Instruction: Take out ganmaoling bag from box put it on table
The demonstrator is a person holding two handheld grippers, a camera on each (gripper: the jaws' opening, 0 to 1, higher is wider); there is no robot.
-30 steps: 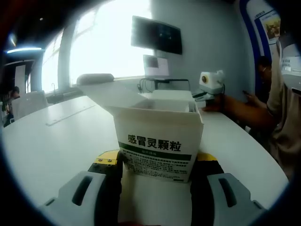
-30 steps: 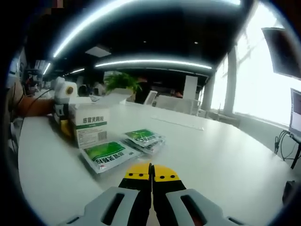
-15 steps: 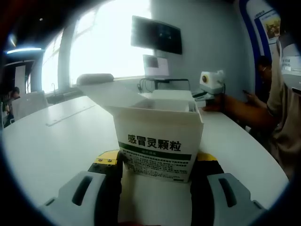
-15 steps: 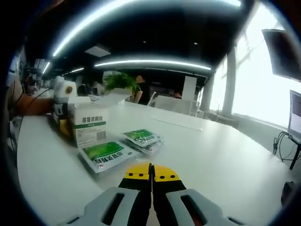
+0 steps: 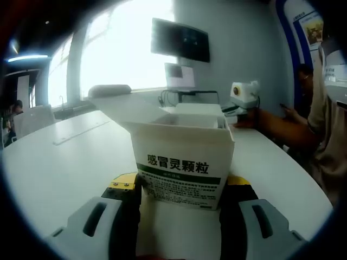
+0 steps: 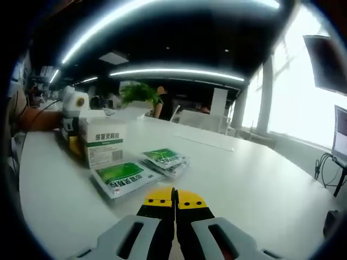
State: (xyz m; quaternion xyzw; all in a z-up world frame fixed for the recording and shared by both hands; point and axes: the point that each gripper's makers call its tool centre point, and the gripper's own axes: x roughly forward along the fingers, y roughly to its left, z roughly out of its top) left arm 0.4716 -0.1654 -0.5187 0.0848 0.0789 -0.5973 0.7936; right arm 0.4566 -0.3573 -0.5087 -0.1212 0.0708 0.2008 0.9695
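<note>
L gripper clamps the box, flaps open, on the desk. R gripper pressed together, empty. Bags beside the box look light, floppy, slick; prob. best pinched at an edge.

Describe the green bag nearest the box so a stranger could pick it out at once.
On the white table, find the upright white box. Lying flat at its foot is the nearest green bag. It is alone and larger in view, unlike the stacked bags beyond it.
</note>
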